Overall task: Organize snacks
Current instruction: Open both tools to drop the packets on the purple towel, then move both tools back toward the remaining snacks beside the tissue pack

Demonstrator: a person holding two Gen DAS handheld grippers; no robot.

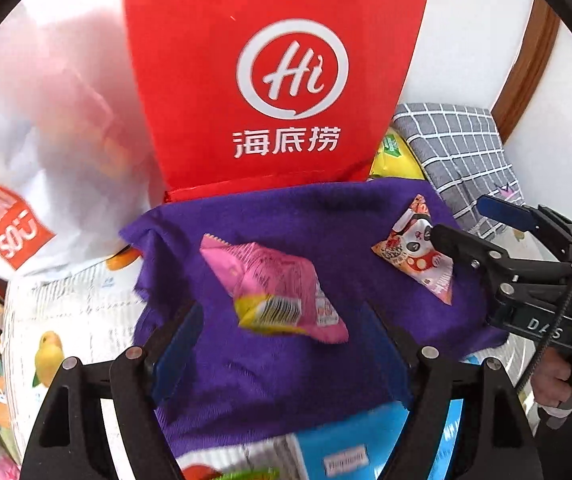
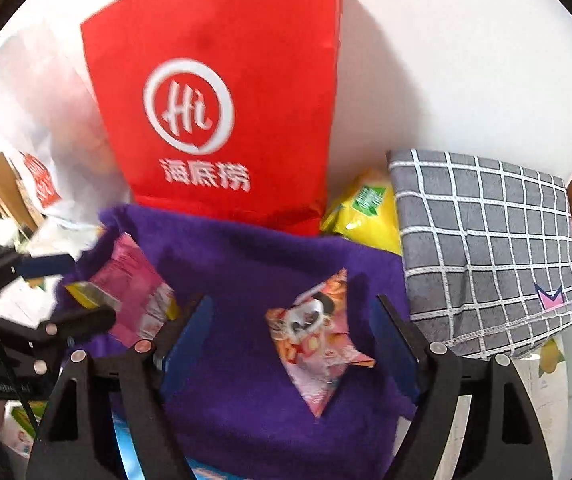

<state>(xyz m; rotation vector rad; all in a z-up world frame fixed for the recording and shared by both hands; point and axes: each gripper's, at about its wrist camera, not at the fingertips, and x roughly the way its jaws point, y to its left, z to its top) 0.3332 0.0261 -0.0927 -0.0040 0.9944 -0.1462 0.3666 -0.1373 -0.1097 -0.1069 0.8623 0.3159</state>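
Left gripper: jaws wide apart, nothing held; pink snack packet on purple cloth between fingers, untouched. Right gripper: jaws spread, empty; panda snack packet on cloth between fingers. Red paper bag upright behind cloth.

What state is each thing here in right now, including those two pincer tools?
Left gripper: fingers open, empty.
Right gripper: fingers open, empty.
Pink snack packet: sealed, lying on purple cloth.
Panda snack packet: sealed, lying on the cloth.
Red paper bag: upright behind the cloth.
Grey checked cloth: folded.
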